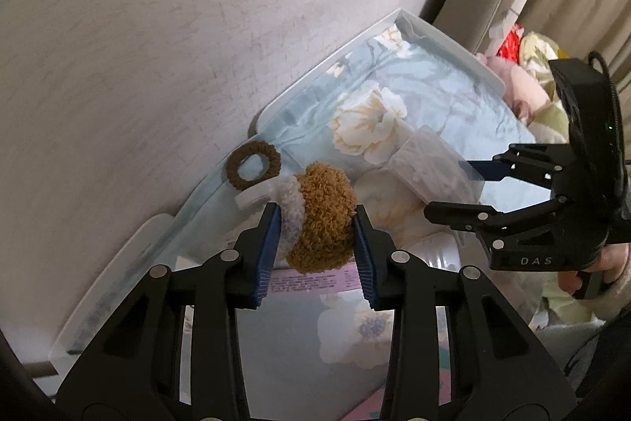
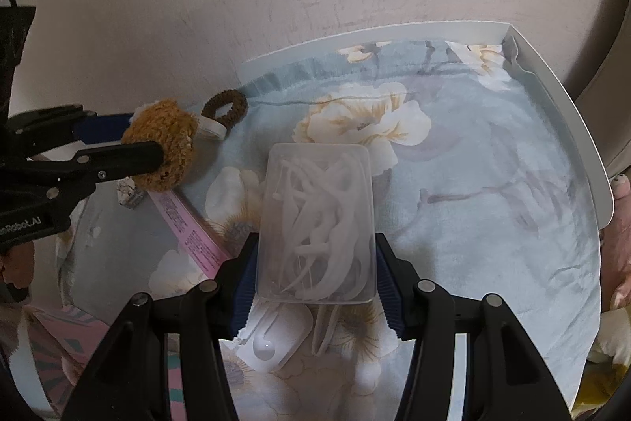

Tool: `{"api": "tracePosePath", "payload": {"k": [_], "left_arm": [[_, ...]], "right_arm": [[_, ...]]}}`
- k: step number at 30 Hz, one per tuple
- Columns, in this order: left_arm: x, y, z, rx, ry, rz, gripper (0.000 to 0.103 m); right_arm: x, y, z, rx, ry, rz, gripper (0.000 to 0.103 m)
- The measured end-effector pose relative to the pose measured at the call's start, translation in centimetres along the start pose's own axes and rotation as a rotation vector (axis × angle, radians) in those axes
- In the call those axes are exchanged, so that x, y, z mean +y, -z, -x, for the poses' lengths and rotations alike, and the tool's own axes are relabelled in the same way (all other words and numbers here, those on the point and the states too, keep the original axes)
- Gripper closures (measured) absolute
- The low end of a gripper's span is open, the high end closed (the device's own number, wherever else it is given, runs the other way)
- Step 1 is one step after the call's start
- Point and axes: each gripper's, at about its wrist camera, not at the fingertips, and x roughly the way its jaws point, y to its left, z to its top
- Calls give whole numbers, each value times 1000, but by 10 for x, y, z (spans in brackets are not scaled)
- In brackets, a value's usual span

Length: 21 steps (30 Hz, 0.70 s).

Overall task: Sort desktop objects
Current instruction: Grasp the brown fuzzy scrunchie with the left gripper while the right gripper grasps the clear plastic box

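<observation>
Fuzzy brown yarn fills the left gripper [image 1: 317,223]: its blue pads press on both sides of a brown and white plush scrunchie [image 1: 319,219], held clear of the floral cloth [image 1: 434,85] that covers the white tray [image 1: 445,40]. Just beyond it a dark brown hair tie [image 1: 252,166] lies at the tray's edge beside a small white piece [image 1: 252,196]. Beneath the left gripper a pink printed box [image 2: 193,235] lies flat on the cloth. Further right, the right gripper [image 2: 315,263] clamps a clear plastic box [image 2: 317,227] of white floss picks by its long sides, raised above the cloth. Under it rest a white earbud case [image 2: 272,338] and a loose white pick [image 2: 325,330].
</observation>
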Motion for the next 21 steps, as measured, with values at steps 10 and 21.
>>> {"api": "tracePosePath", "payload": {"k": [10,21], "left_arm": [[-9,-3,35,-73,6,3,72],[-13,2,50,-84,-20,8,72]], "right_arm": [[16,10,18,-29,-56,-22,53],[22,-8,46,-55,-144,-88,53]]}}
